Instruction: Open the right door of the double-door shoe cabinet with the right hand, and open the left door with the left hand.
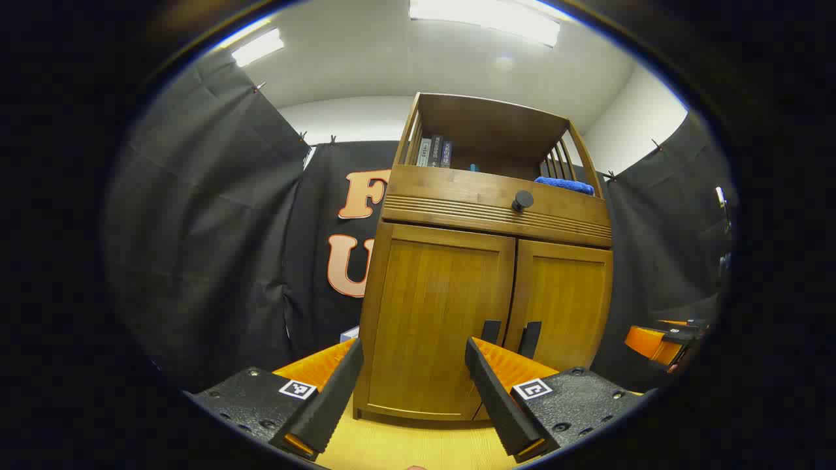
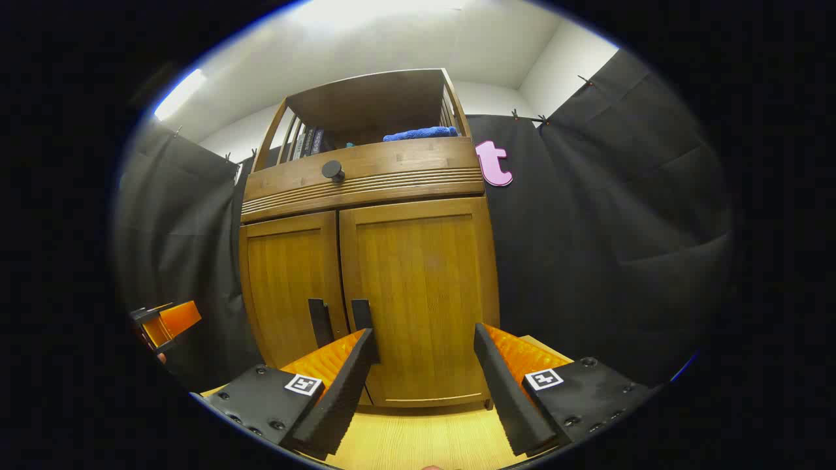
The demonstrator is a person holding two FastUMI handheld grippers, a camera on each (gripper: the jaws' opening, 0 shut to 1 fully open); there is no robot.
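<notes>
A wooden double-door shoe cabinet (image 1: 483, 261) stands ahead with both doors shut. In the left gripper view its left door (image 1: 431, 313) and right door (image 1: 565, 300) each carry a dark vertical handle (image 1: 490, 331) beside the centre seam. My left gripper (image 1: 415, 356) is open, short of the left door. The right gripper view has the right door (image 2: 418, 287), the left door (image 2: 290, 281) and the right door's handle (image 2: 361, 314). My right gripper (image 2: 424, 346) is open in front of the right door, touching nothing. The other gripper (image 1: 663, 339) shows at the far right of the left gripper view.
Above the doors runs a drawer with a round dark knob (image 1: 522, 200). The open shelf on top holds books (image 1: 434, 152) and a blue cloth (image 1: 565, 185). Black cloth walls close in on both sides. The cabinet stands on a light wooden floor (image 1: 418, 447).
</notes>
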